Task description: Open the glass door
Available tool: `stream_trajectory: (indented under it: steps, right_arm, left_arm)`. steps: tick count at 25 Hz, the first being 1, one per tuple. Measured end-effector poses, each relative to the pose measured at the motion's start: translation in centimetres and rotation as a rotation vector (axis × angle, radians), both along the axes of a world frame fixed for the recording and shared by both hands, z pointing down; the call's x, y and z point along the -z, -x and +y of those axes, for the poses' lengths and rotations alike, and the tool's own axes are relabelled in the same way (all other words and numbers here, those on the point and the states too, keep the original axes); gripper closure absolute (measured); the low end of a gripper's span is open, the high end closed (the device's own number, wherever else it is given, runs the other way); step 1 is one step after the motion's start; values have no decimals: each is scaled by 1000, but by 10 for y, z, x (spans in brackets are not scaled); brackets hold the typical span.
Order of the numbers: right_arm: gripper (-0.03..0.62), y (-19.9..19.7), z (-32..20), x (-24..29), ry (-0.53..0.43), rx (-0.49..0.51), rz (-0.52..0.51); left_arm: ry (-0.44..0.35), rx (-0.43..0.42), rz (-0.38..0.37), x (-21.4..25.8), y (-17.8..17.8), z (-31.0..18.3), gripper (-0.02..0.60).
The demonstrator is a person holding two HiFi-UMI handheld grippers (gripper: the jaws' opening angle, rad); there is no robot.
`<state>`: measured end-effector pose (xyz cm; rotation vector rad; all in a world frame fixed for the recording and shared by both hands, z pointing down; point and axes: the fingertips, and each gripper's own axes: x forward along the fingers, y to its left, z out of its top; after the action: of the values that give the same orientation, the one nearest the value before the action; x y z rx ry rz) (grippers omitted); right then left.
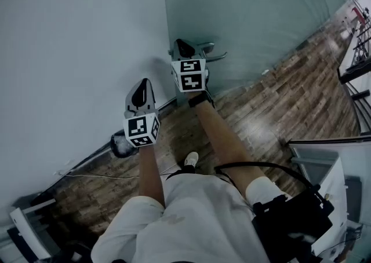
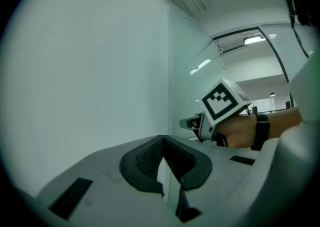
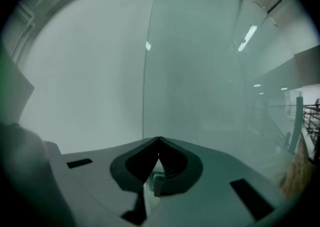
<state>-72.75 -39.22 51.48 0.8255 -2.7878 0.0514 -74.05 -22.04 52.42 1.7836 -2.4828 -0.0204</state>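
Note:
The glass door (image 1: 261, 13) stands ahead, its left edge meeting a white wall (image 1: 75, 53). Its metal lever handle (image 1: 215, 57) sticks out to the right at the door's edge. My right gripper (image 1: 181, 43) is level and right at the handle's plate, just left of the lever. In the right gripper view its jaws (image 3: 159, 141) are shut tip to tip, facing the door edge. A pale metal piece (image 3: 158, 185) shows under them; I cannot tell if it is held. My left gripper (image 1: 142, 82), shut and empty (image 2: 162, 137), hangs lower left by the wall.
A wooden floor (image 1: 290, 99) runs along the door to the right. A thin cable (image 1: 104, 176) and a dark round object (image 1: 122, 146) lie at the wall's foot. White furniture (image 1: 330, 181) and a black bag (image 1: 290, 221) are at the lower right, with a railing (image 1: 359, 41) far right.

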Motion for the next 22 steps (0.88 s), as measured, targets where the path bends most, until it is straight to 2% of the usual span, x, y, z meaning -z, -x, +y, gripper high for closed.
stream_trajectory:
  steps: [2, 6, 10, 12, 14, 16, 18, 22]
  right_arm:
    - [589, 3, -3, 2, 32, -1, -7]
    - [589, -5, 8, 4, -52, -41, -33]
    - [589, -3, 1, -6, -25, 87, 0]
    - [589, -29, 9, 5, -61, 122, -11]
    - [589, -91, 18, 20, -77, 86, -57]
    - [589, -181, 20, 35, -56, -40, -102]
    - [589, -279, 29, 48, -52, -195, -117]
    - [589, -466, 64, 62, -52, -505, -132]
  left_arm:
    - [3, -2, 0, 2, -1, 3, 578]
    - [-9, -25, -5, 11, 3, -2, 578]
    - [-41, -54, -4, 18, -3, -23, 578]
    - [-50, -97, -9, 23, -22, -35, 578]
    - [-57, -179, -23, 35, -59, -55, 578]
    - [-70, -311, -24, 52, -115, -86, 578]
    - [-86, -461, -5, 69, -186, -111, 578]
    - [-110, -707, 17, 93, -345, -116, 578]
